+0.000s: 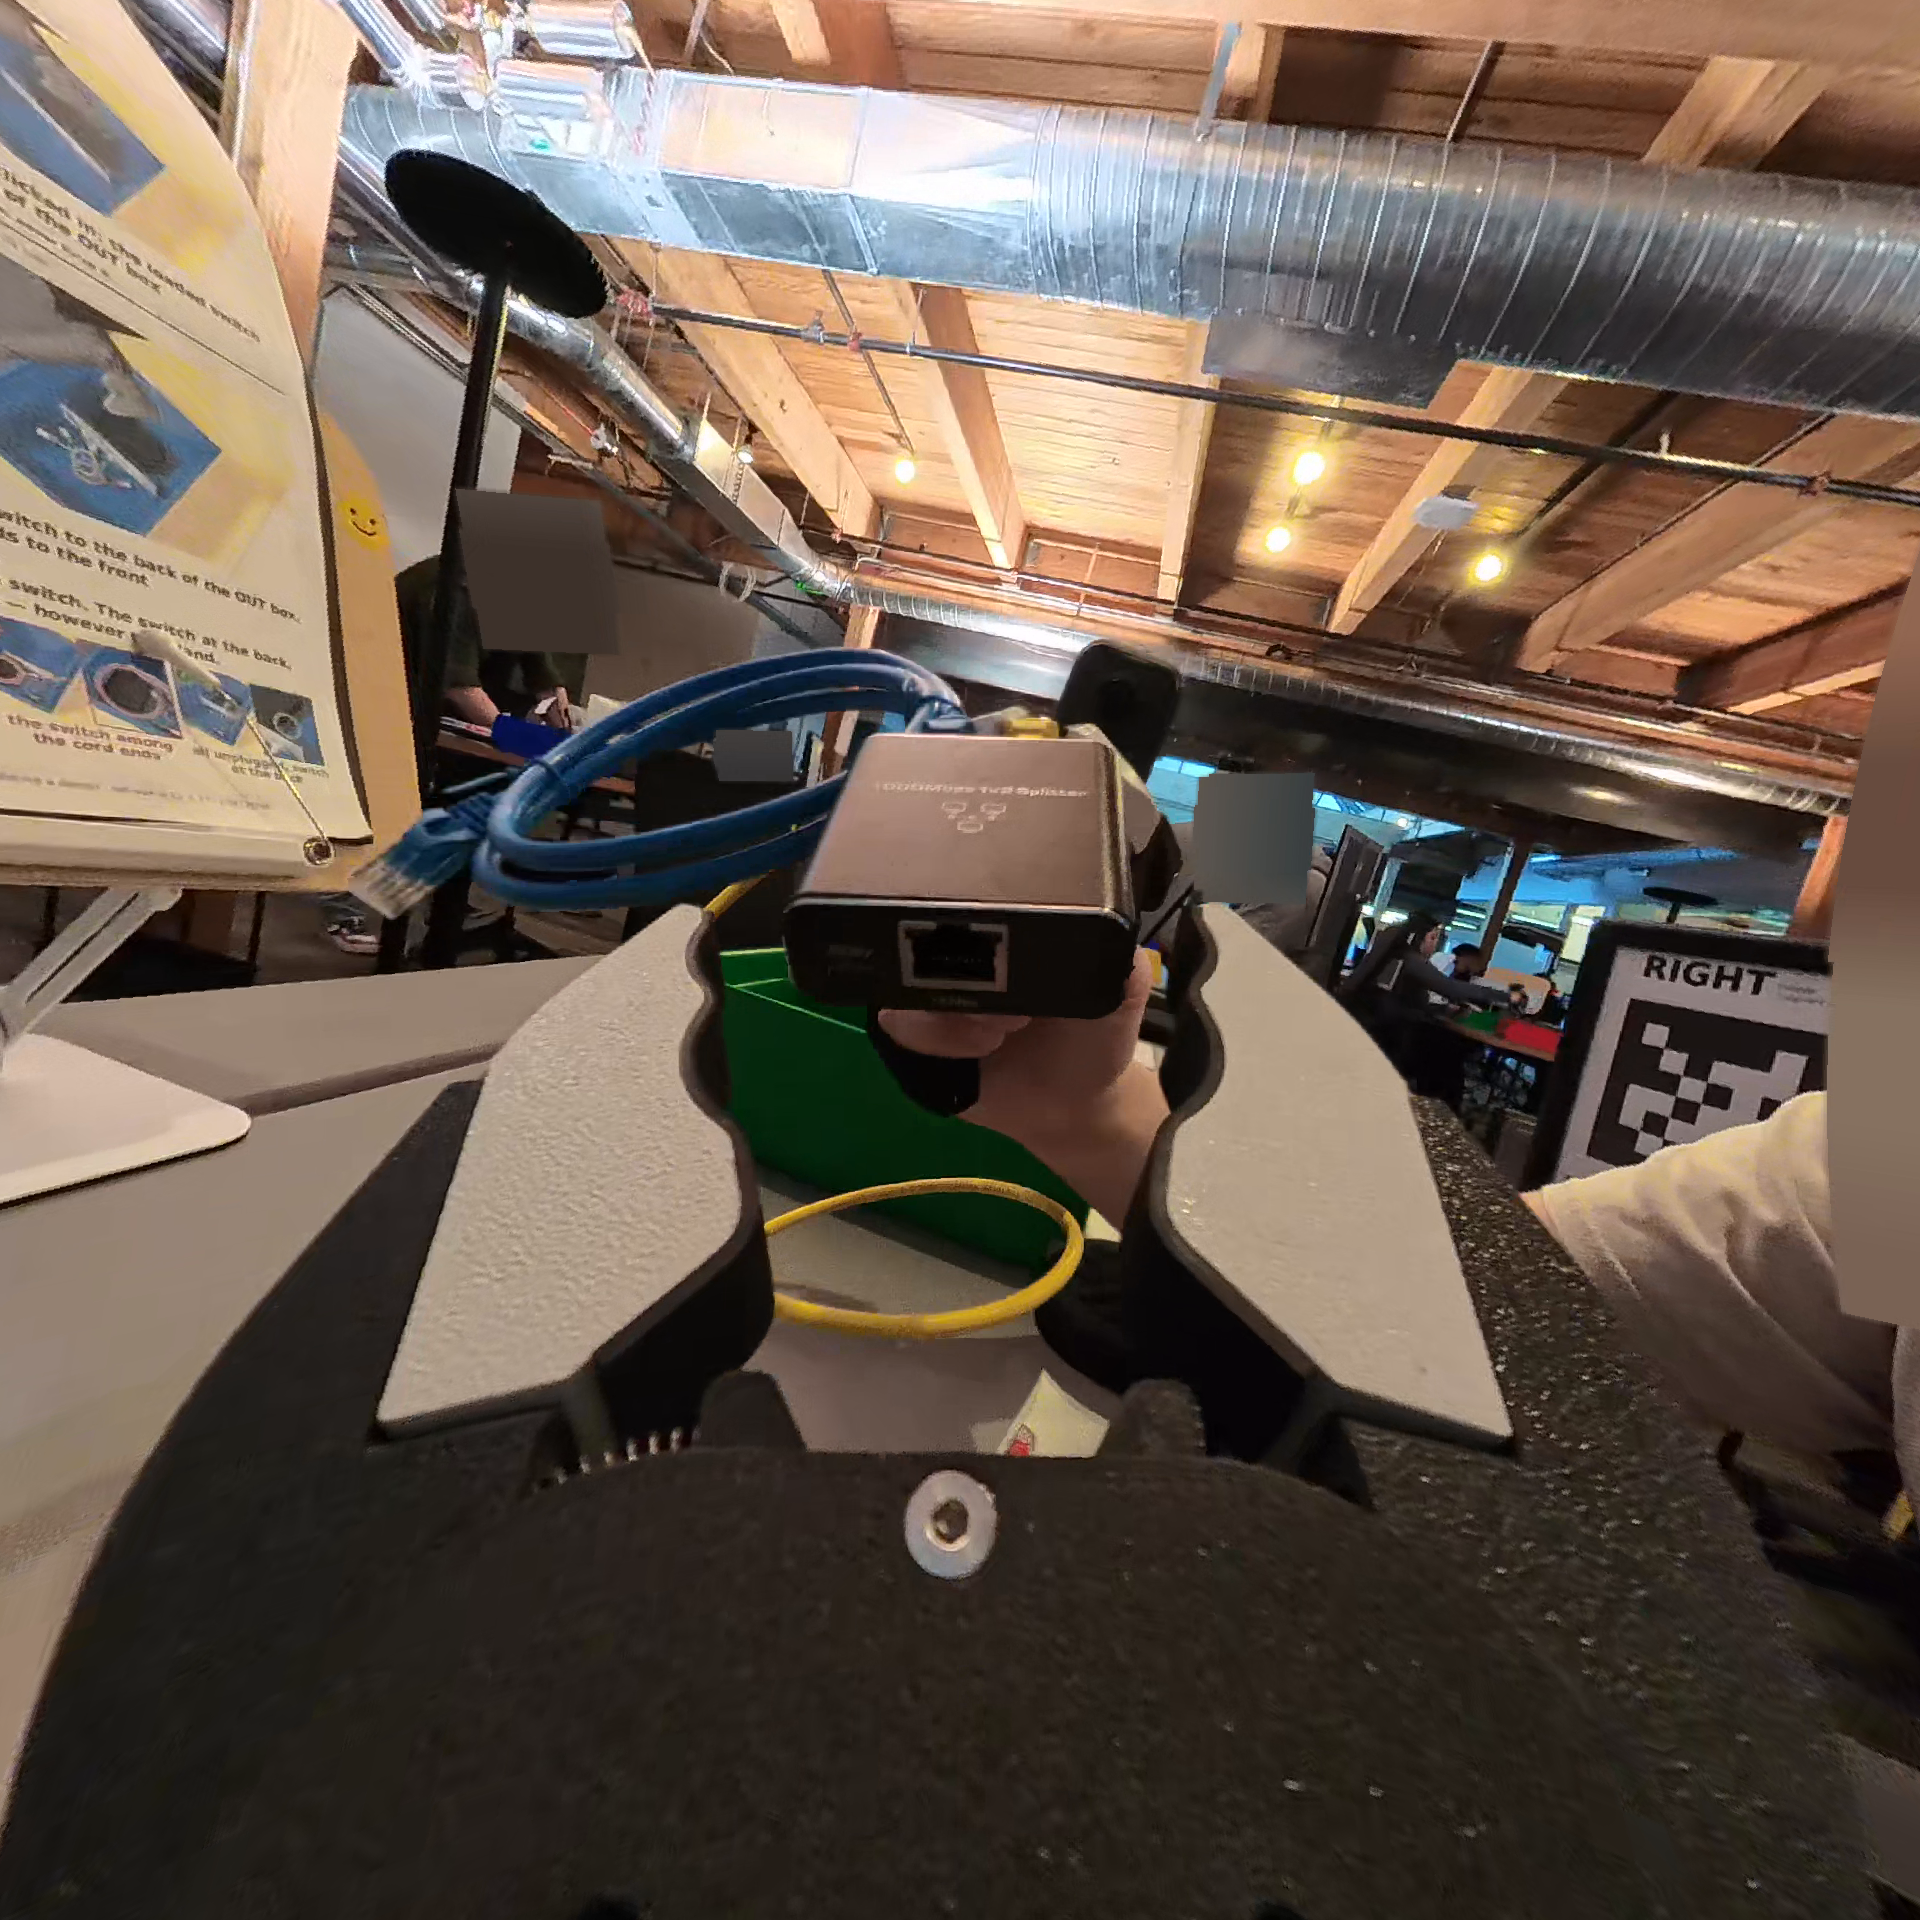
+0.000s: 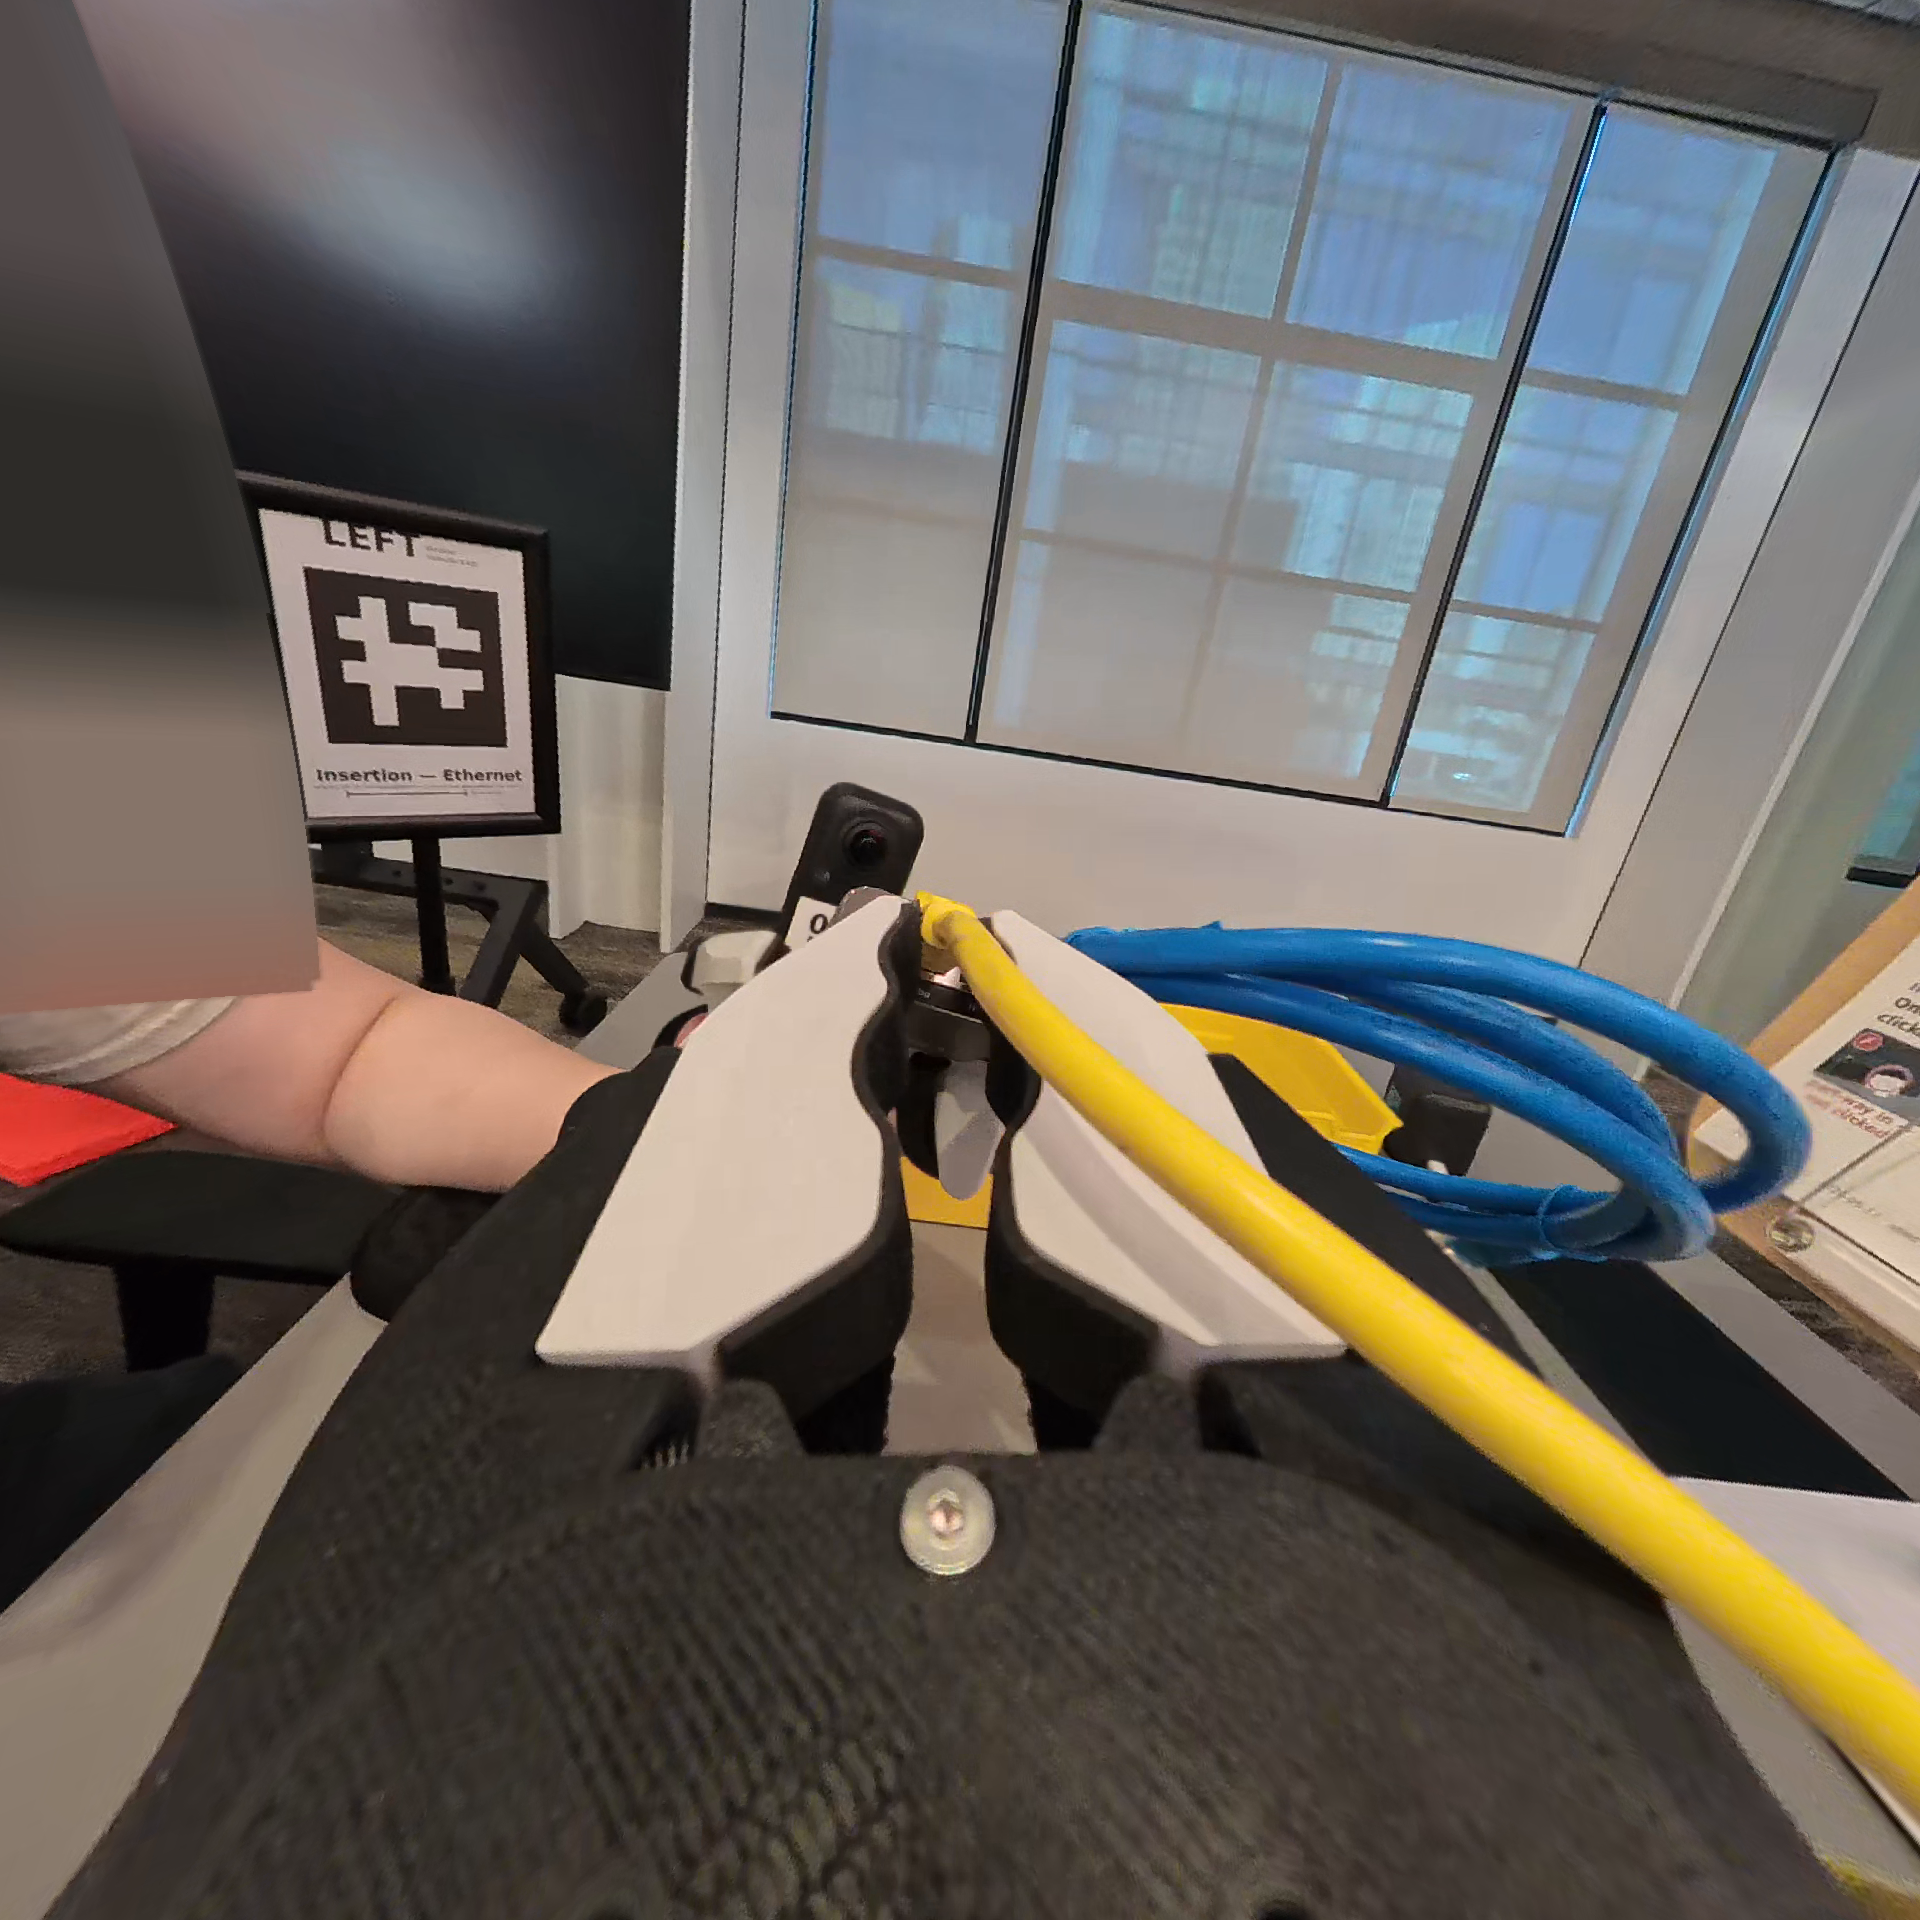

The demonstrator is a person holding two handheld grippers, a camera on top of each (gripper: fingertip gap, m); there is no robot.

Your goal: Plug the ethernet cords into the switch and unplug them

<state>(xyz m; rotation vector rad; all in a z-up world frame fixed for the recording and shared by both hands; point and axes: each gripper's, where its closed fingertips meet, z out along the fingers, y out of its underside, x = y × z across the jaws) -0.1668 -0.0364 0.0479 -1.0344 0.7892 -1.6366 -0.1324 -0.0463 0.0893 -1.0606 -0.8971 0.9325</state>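
Here, in the left wrist view, the left gripper point(image 1: 951, 987) has its fingers wide open, and neither pad touches anything. Between and beyond the fingertips a black ethernet switch point(image 1: 971, 873) is in the air, with one empty port facing the camera. A thumb point(image 1: 961, 1034) shows under its front edge, but what carries the switch at its far end I cannot tell from this view. A coiled blue ethernet cord point(image 1: 665, 779) is plugged into the far end of the switch, and its free plug point(image 1: 400, 868) hangs at the left. A yellow plug point(image 1: 1029, 727) sits just beside the blue one at the same end. A loop of the yellow ethernet cord point(image 1: 925, 1257) lies lower, between the fingers, above the grey counter point(image 1: 260, 1299). A green bin point(image 1: 831, 1091) stands behind the loop. An instruction sheet point(image 1: 156, 520) on a stand is at the left.

In the right wrist view, the right gripper point(image 2: 945, 935) has its fingers nearly closed, and they grip the yellow plug point(image 2: 935, 920) of the yellow ethernet cord point(image 2: 1351, 1299) at the switch point(image 2: 940, 1003), which is mostly hidden between the fingers. The cord runs back over the right finger toward the lower right. The blue coil point(image 2: 1507, 1060) hangs to the right of the fingers. A yellow bin point(image 2: 1288, 1070) is partly seen behind them. The other gripper's camera point(image 2: 857, 847) shows just beyond the fingertips.
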